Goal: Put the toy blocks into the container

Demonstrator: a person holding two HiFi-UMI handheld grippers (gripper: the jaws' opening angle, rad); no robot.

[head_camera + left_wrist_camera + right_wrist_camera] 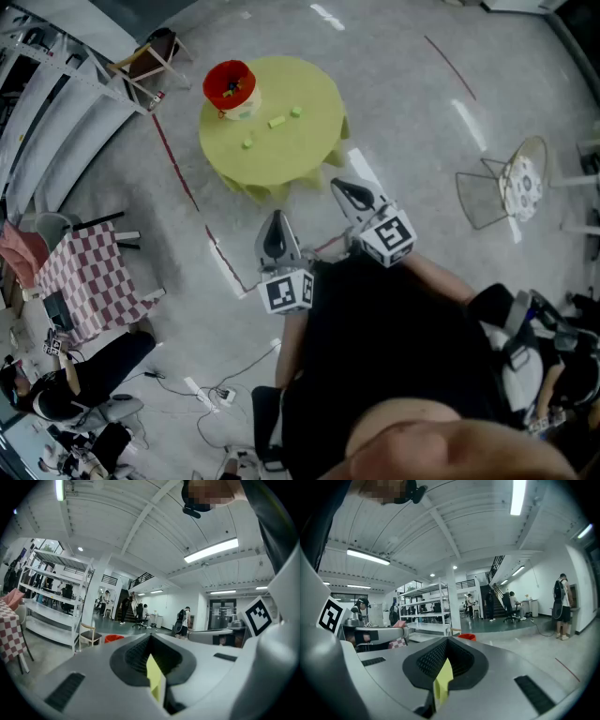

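Note:
A round yellow-green table [281, 164] stands ahead on the grey floor. On its far left sits the red container [230, 84], over a pale base. Three small green blocks lie loose on the tabletop: a bar [277, 122], a cube [296, 112] and another piece [247, 143]. My left gripper [275, 219] and right gripper [337, 186] are held close to my body, well short of the table, both pointing toward it. Both are shut with nothing in them. In the left gripper view the red container [113, 638] peeks over the closed jaws; the right gripper view shows the container [467, 637] too.
A wooden chair [150, 61] stands behind the table. To the left are a red-checked table [89, 272] and a seated person [56, 394]. A wire chair [511, 187] is on the right. Cables and a power strip [211, 394] lie on the floor near my feet.

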